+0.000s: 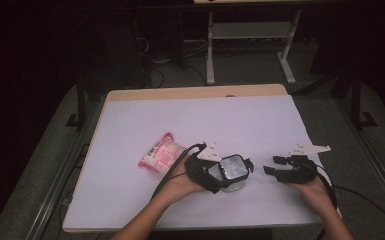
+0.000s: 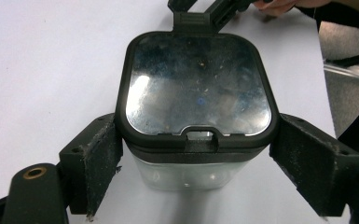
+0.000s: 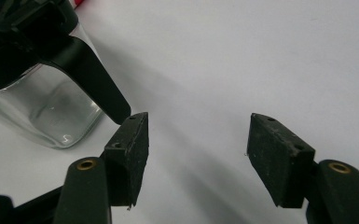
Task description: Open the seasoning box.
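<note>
On the left of the white table cover (image 1: 130, 210) lies a pink packet (image 1: 161, 153), just beside your left forearm and its cable; its print is too small to read, and its long axis runs from near left to far right in the high view.

Your left gripper (image 1: 220, 172) is next, near the middle of the front edge. In the left gripper view (image 2: 196, 154) its jaws stand one on each side of a clear box (image 2: 186, 175) with a black-rimmed, mirror-like lid (image 2: 196, 88). The left pad presses the rim of the lid; the right pad meets the rim at its corner, so you have the box clamped by its sides, with the jaws held wide by it. The box stands upright on the cover, lid facing up. A latch tab on the lid points back toward your hand, and a second black tab on the far edge points toward your right hand. The lower part of the box is cut off behind the lid and the jaws, and the reflections hide what is inside.

Your right gripper (image 1: 275, 166) rests well to the right, apart from the box. In the right gripper view (image 3: 198, 154) its jaws stand roughly half open with bare cover between them; the left jaw's tip sits just beside the black tab, and contact cannot be judged.
</note>
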The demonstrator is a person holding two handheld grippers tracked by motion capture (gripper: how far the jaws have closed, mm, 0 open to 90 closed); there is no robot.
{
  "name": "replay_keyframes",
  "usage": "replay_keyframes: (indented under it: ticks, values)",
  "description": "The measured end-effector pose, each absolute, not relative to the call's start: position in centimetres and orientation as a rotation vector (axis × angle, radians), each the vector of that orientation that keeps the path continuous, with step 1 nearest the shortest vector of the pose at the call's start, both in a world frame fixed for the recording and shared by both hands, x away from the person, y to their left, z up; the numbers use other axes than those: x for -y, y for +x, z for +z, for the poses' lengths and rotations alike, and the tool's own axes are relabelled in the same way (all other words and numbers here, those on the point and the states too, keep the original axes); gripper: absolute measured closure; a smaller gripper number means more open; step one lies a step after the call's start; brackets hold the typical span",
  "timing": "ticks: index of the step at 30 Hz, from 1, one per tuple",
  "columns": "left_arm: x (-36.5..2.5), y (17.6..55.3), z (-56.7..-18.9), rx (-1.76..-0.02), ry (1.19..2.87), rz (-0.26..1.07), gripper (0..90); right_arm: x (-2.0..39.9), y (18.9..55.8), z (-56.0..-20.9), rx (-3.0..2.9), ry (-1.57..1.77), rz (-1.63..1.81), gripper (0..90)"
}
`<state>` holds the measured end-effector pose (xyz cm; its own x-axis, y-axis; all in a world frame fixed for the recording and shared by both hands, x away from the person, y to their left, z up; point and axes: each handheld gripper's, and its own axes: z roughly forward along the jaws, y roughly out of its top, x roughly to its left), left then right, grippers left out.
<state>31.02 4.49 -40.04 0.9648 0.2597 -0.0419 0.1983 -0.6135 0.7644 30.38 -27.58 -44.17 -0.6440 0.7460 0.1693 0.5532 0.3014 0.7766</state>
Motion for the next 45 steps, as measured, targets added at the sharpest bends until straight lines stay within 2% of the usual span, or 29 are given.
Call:
replay_keyframes:
  ticks: [13,22,29,38,45]
  values:
    - [-4.7,31.2,-40.1,-0.329,2.253,0.071,17.5,27.6,30.4,-44.2,-2.345,1.204,1.254,38.2]
    - [-5.3,31.4,-39.5,-0.358,2.196,0.016,18.4,27.6,30.4,-44.3,-2.349,1.184,1.247,38.2]
    - [-5.4,31.4,-39.3,-0.353,2.163,0.027,19.3,27.4,30.4,-44.2,-2.348,1.195,1.25,38.2]
    - [-5.7,31.2,-38.8,-0.322,2.117,0.044,27.6,27.5,30.4,-44.3,-2.35,1.184,1.252,38.2]
    - [-5.4,31.0,-38.8,-0.269,2.118,0.055,37.5,27.5,30.4,-44.3,-2.348,1.186,1.255,38.2]
